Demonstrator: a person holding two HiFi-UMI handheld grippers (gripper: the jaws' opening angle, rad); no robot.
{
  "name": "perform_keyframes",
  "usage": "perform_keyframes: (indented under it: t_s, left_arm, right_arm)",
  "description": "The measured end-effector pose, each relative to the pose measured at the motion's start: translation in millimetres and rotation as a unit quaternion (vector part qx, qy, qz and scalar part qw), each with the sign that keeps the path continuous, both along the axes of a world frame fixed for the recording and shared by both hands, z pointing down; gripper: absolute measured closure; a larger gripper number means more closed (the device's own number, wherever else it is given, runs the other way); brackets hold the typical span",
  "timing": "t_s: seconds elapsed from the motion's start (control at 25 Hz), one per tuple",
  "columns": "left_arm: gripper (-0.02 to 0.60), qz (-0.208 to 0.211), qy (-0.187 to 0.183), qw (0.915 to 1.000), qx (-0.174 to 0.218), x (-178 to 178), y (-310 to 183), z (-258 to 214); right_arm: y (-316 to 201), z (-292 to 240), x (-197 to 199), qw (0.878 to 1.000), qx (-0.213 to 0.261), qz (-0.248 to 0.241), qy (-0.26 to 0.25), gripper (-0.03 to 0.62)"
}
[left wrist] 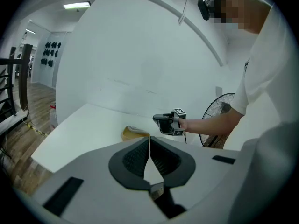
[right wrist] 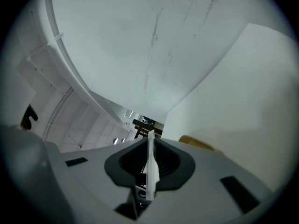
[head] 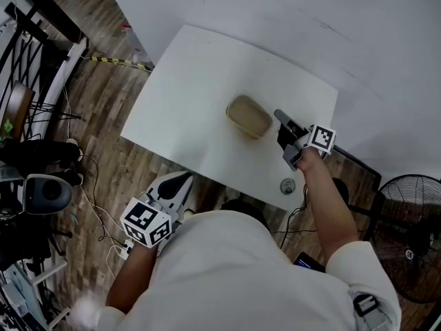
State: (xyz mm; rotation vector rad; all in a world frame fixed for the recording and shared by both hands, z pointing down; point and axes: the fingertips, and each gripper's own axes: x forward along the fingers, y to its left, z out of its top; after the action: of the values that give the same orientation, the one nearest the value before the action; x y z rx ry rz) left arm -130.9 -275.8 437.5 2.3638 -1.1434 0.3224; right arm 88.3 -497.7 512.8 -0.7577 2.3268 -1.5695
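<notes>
A tan, rounded container (head: 249, 116) lies on the white table (head: 193, 81); it also shows in the left gripper view (left wrist: 135, 133) and the right gripper view (right wrist: 198, 143). My right gripper (head: 280, 118) hovers just right of it, shut on a thin white flat piece (right wrist: 151, 171) seen edge-on between the jaws. From the left gripper view, the right gripper (left wrist: 160, 122) hangs slightly above the container. My left gripper (head: 186, 180) is off the table, by its near edge, shut (left wrist: 149, 143) with nothing held.
A small round metal fitting (head: 287, 185) sits near the table's front right edge. A floor fan (head: 413, 240) stands to the right. Cables and equipment (head: 41, 185) crowd the wooden floor on the left. A white wall lies behind the table.
</notes>
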Motion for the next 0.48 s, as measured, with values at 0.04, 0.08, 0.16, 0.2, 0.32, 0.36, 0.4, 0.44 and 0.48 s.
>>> perform_keyframes:
  t_s: [0.04, 0.08, 0.16, 0.2, 0.32, 0.36, 0.4, 0.44, 0.48]
  left_arm:
    - [0.563, 0.002, 0.002, 1.0000, 0.002, -2.9, 3.4, -1.5]
    - [0.563, 0.005, 0.003, 1.0000, 0.005, -6.1, 7.9, -2.8]
    - [0.563, 0.011, 0.008, 0.9999, 0.010, -13.3, 18.6, -4.2]
    - [0.563, 0.013, 0.011, 0.9998, 0.012, -17.0, 23.3, -4.6]
    - [0.563, 0.017, 0.020, 0.9995, 0.017, -28.9, 37.8, -4.8]
    - [0.563, 0.019, 0.022, 0.9994, 0.019, -33.2, 43.8, -5.1]
    - [0.563, 0.020, 0.024, 0.9993, 0.020, -37.3, 49.8, -5.6]
    - [0.563, 0.022, 0.026, 0.9992, 0.022, -41.0, 55.4, -6.3]
    - [0.562, 0.023, 0.028, 0.9991, 0.024, -44.4, 60.5, -7.1]
  right_arm:
    - [7.1, -6.0, -2.1, 1.000, 0.000, 0.004, -0.002, 0.550]
    - [15.6, -11.7, -4.8, 1.000, 0.001, 0.006, -0.004, 0.549]
    - [35.2, -20.8, -12.7, 1.000, 0.004, 0.008, -0.007, 0.551]
    - [44.9, -24.5, -17.4, 1.000, 0.005, 0.007, -0.008, 0.551]
    - [73.9, -34.9, -33.4, 1.000, 0.008, 0.001, -0.006, 0.551]
    - [84.4, -38.9, -39.4, 1.000, 0.010, -0.001, -0.005, 0.551]
    - [95.1, -43.0, -45.3, 1.000, 0.012, -0.003, -0.004, 0.551]
    - [105.8, -47.2, -50.8, 1.000, 0.013, -0.005, -0.003, 0.551]
    - [116.2, -51.5, -55.7, 1.000, 0.014, -0.007, -0.002, 0.551]
